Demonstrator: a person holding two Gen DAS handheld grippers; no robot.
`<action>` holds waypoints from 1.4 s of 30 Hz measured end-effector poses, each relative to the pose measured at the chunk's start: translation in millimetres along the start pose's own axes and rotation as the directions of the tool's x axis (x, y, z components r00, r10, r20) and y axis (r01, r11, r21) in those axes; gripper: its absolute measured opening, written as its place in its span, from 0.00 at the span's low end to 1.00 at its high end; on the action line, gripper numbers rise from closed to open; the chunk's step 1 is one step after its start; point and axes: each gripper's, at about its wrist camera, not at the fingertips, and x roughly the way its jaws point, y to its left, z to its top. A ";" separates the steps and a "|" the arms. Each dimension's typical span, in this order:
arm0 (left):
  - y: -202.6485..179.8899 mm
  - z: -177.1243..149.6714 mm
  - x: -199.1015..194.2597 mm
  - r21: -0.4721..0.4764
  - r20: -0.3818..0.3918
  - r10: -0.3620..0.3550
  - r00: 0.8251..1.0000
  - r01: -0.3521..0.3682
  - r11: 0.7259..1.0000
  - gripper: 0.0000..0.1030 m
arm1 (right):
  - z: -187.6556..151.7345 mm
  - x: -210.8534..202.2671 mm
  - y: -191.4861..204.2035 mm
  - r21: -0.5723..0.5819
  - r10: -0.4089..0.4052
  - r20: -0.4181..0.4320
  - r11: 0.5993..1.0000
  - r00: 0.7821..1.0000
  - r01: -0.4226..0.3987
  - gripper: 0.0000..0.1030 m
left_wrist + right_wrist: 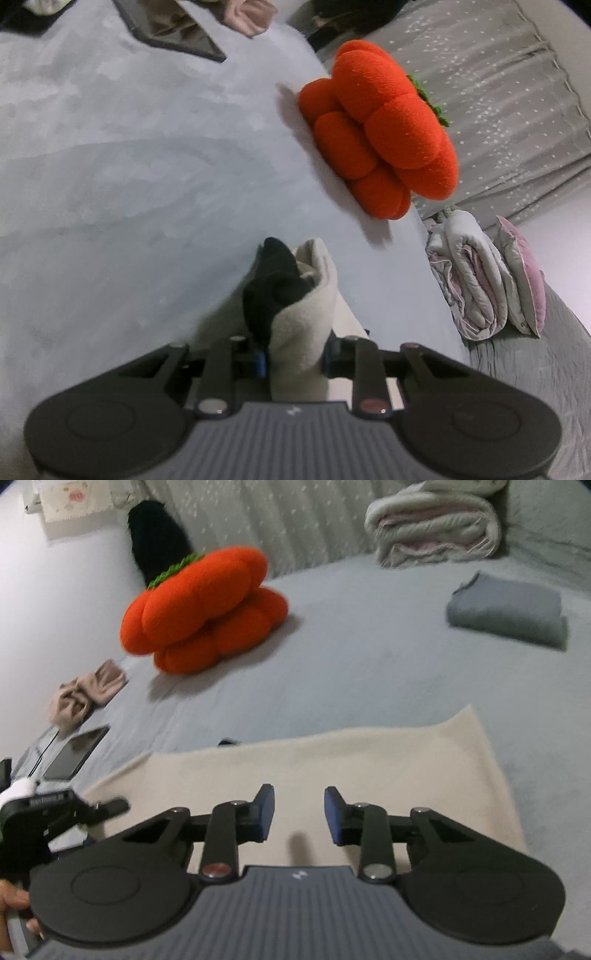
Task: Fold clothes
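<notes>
— Two grippers, black, ribbed grey housings. Left gripper?
— Clamped on a bunched fold of cream fleece garment, soft and napped, lower centre of the left wrist view. Black fabric tucked inside the bunch, matte and lumpy.
— Right gripper?
— Parted wide, blue pads apart, nothing between. Hovering above the same cream fleece garment, spread flat and roughly rectangular across the lower middle of the right wrist view.
— Underneath?
— Pale grey bedsheet, smooth with faint creases.
— Elsewhere?
— Orange pumpkin cushion, plush, lobed, green frilled top, upper left of centre. Folded grey cloth, neat rectangle, upper right. Rolled quilt, puffy, white and pink, top right. Crumpled beige cloth at the left edge, beside a glossy dark tablet.
</notes>
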 end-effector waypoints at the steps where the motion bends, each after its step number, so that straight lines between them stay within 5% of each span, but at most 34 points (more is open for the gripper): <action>1: -1.7 0.1 -0.7 0.008 0.004 -0.003 1.000 0.003 1.000 0.25 | -1.5 3.0 2.5 -0.009 0.007 -0.015 1.000 1.000 -0.007 0.31; 8: -15.5 -1.0 -10.4 0.081 0.032 -0.048 0.998 0.046 0.996 0.24 | -10.9 26.6 12.4 -0.035 0.008 -0.114 0.999 0.993 -0.012 0.30; 18: -50.9 -9.2 -29.0 0.235 0.059 -0.156 0.986 0.138 0.962 0.24 | -19.5 33.4 15.3 -0.093 -0.010 -0.146 0.996 0.989 -0.004 0.30; 23: -68.7 -18.4 -33.8 0.291 0.045 -0.226 0.973 0.204 0.935 0.24 | -9.2 21.8 -11.5 0.086 0.106 -0.145 0.992 0.984 -0.095 0.32; 29: -89.9 -30.4 -38.1 0.355 0.018 -0.306 0.952 0.280 0.892 0.24 | 1.6 0.3 -53.7 0.312 0.198 -0.105 0.937 0.975 -0.157 0.36; 42: -132.0 -77.9 -17.6 0.444 -0.154 -0.398 0.904 0.423 0.790 0.24 | 6.0 -38.4 -90.6 0.419 0.232 -0.025 0.886 0.972 -0.200 0.43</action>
